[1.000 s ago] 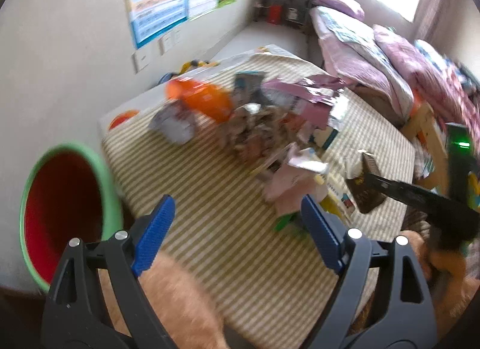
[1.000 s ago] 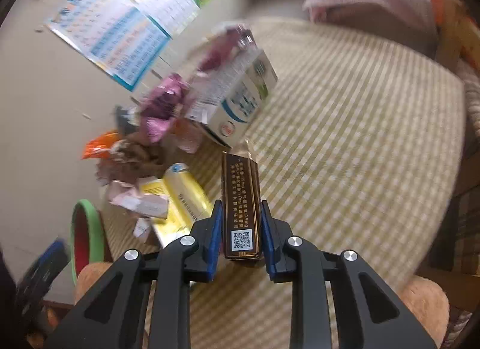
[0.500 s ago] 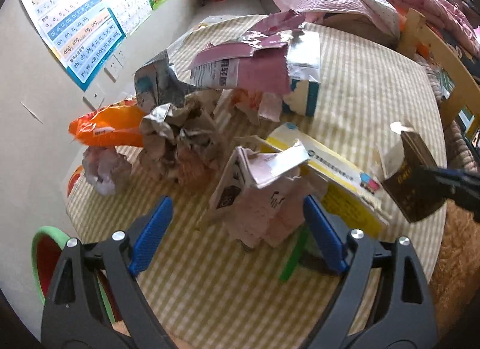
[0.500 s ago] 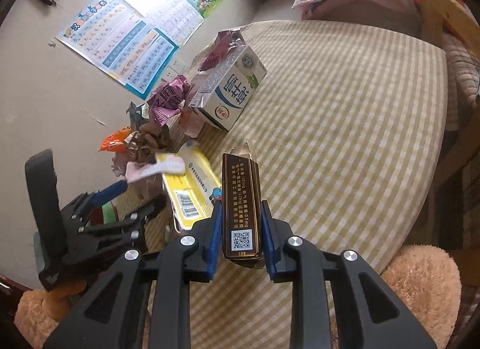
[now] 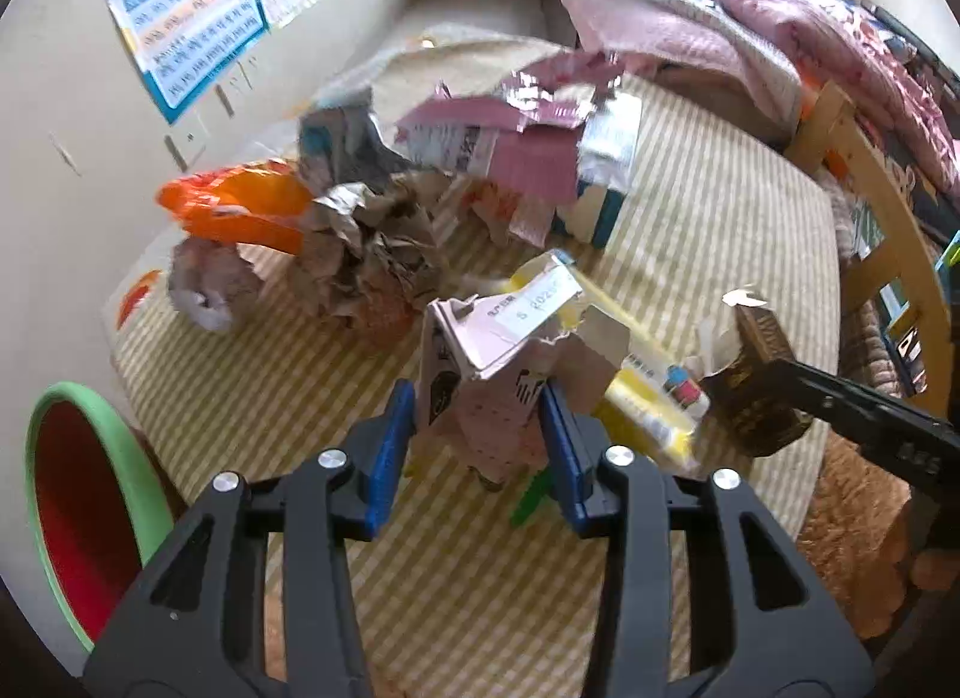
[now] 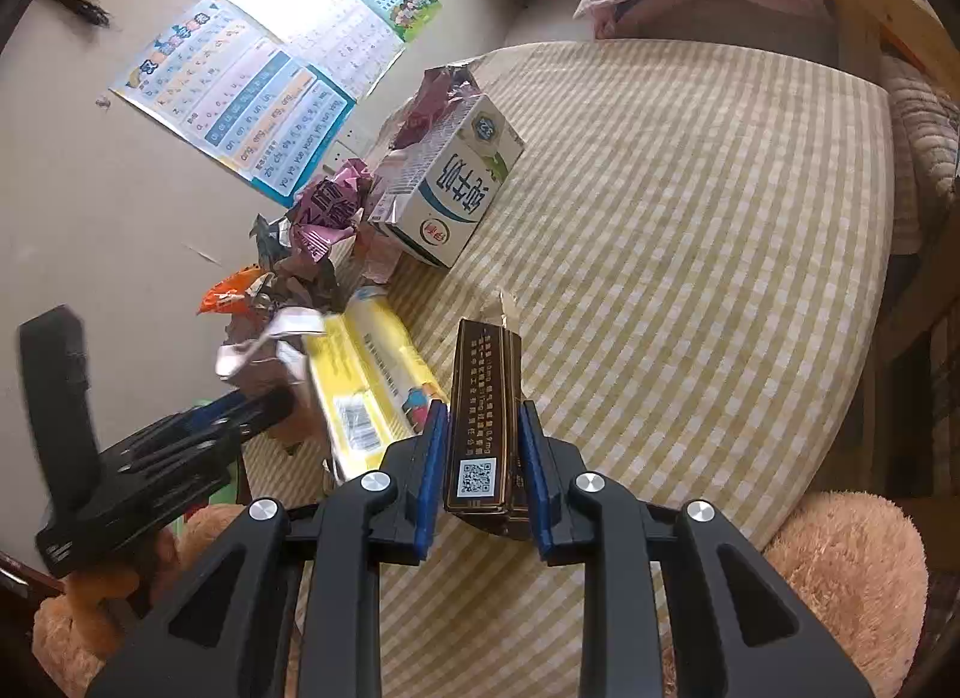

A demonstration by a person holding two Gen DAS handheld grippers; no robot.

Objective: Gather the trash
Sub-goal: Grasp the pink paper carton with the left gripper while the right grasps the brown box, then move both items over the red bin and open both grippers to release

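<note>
A torn pink paper carton (image 5: 480, 374) stands on the checked tablecloth (image 5: 300, 398). My left gripper (image 5: 480, 446) is closing, and its blue pads press the carton's two sides. In the right wrist view the left gripper (image 6: 258, 404) sits at the left against the same carton (image 6: 258, 362). My right gripper (image 6: 483, 458) is shut on a dark brown box (image 6: 483, 386) with a QR code, held just above the cloth. From the left wrist view that brown box (image 5: 759, 392) shows at the right.
A yellow box (image 5: 648, 392) lies right behind the pink carton. Crumpled brown paper (image 5: 372, 254), an orange wrapper (image 5: 240, 206) and a white milk carton (image 6: 456, 188) pile up farther back. A green-rimmed red bin (image 5: 78, 518) stands off the table's left. A plush toy (image 6: 840, 566) is at the near edge.
My left gripper swung from the bin side down to the pink carton, and its wide jaws narrowed onto it. The right gripper kept its hold on the brown box and hardly moved.
</note>
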